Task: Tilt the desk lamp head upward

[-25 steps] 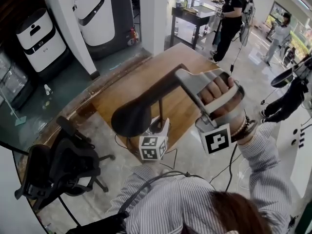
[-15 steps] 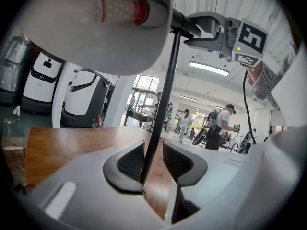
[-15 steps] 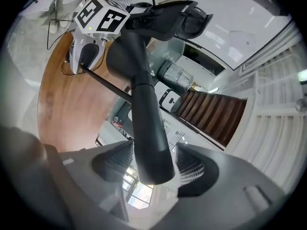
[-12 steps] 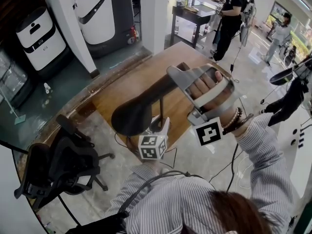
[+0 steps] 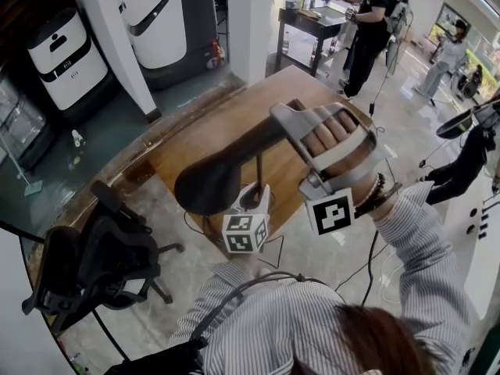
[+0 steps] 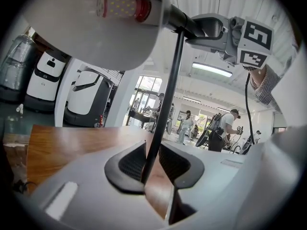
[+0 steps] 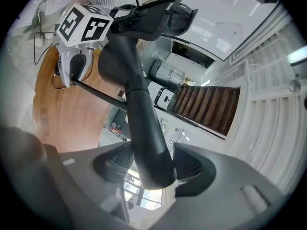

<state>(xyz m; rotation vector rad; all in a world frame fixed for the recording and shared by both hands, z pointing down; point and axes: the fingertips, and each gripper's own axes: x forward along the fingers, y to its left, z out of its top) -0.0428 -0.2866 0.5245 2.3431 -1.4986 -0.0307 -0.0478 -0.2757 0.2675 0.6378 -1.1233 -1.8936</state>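
Note:
A dark desk lamp stands on a wooden table point(image 5: 205, 135). Its round head point(image 5: 205, 187) hangs toward me, with a long tapered neck point(image 5: 262, 137) running back from it and a thin black pole point(image 5: 258, 174) under it. My left gripper point(image 5: 256, 199) is low at the pole. In the left gripper view point(image 6: 149, 163) its jaws are closing, and the pads sit against the pole point(image 6: 165, 95) on both sides. My right gripper point(image 5: 287, 125) is shut on the rear end of the neck point(image 7: 144, 128), with pads pressing both sides. The head's pale underside and bulb point(image 6: 122, 6) fill the top of the left gripper view.
A black office chair point(image 5: 94, 264) stands at the lower left, off the table's near corner. White machines point(image 5: 66, 57) line the back left by a pillar. People point(image 5: 371, 22) stand at a dark table point(image 5: 312, 26) further back. Cables point(image 5: 371, 264) trail on the floor.
My right gripper has moved a little left and away from me with the neck in it. The lamp head has shifted slightly left. The left gripper's cube has stayed put.

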